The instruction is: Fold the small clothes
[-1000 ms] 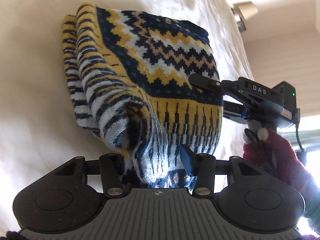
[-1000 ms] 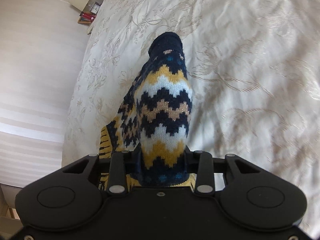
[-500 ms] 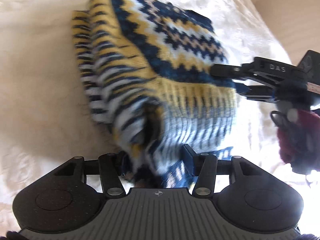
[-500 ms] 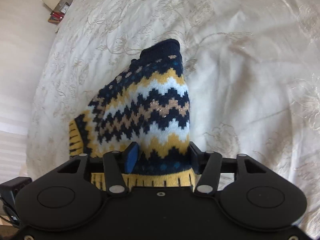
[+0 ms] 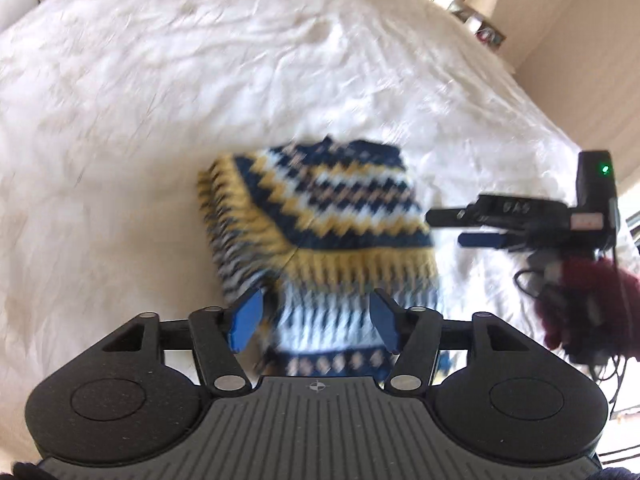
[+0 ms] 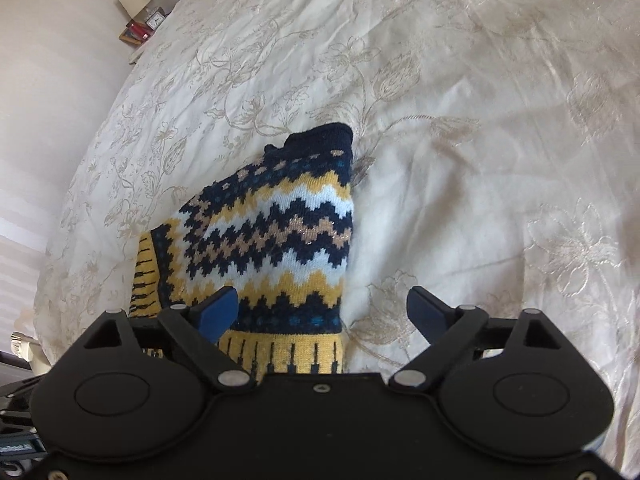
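Note:
A small knitted sweater (image 5: pixel 320 216) with navy, yellow and white zigzag bands lies folded on the white bedspread (image 5: pixel 160 80); it also shows in the right wrist view (image 6: pixel 272 240). My left gripper (image 5: pixel 312 320) is open, its blue pads either side of the sweater's near hem, holding nothing. My right gripper (image 6: pixel 320 308) is open just off the sweater's yellow ribbed edge; it also shows in the left wrist view (image 5: pixel 444 226) to the right of the sweater, held by a hand in a dark red glove (image 5: pixel 580 300).
The embroidered cream bedspread (image 6: pixel 480 120) spreads all around. A bedside table with a lamp and clock (image 6: pixel 144 20) stands at the far corner by a wall. Cables (image 5: pixel 536 292) hang under the right gripper.
Both grippers have opened and let go of the sweater, then drawn back from it. The sweater now lies folded flat on the bed.

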`<state>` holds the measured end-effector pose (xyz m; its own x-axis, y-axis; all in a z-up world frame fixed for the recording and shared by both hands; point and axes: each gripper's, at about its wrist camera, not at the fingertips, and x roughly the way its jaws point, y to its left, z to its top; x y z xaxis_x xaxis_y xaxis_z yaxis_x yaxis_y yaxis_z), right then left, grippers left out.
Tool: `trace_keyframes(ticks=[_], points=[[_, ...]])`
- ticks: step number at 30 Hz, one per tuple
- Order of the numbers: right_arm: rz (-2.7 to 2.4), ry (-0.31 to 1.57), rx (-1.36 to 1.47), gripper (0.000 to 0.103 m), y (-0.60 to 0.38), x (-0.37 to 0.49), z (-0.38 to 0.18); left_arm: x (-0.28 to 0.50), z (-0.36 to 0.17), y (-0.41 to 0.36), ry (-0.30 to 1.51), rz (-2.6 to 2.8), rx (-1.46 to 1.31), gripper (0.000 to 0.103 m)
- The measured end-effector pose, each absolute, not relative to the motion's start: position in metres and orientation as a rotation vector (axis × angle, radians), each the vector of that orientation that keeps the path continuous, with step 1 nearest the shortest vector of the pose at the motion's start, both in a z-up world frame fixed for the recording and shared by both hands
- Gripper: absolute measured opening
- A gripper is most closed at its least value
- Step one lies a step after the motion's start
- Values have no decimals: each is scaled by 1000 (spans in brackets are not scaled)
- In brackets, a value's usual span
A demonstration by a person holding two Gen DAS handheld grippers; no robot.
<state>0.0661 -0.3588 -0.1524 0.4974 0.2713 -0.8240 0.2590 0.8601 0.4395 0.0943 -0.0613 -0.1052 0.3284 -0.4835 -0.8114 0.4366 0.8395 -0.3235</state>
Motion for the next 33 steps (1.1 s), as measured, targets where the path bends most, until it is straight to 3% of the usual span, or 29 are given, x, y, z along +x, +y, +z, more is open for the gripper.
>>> trace_keyframes(ticks=[9, 16, 26, 33], points=[[-76, 1053, 527, 93, -376, 67, -151, 135, -130, -119, 1017, -574, 22, 61], [-107, 1055, 457, 93, -375, 82, -150, 152, -183, -95, 1127, -449, 125, 64], [-117, 1115, 322, 98, -343, 132, -173, 150, -188, -65, 1195, -400, -36, 79], [-112, 1215, 194, 102, -320, 170, -204, 155, -187, -65, 1209, -426, -34, 79]])
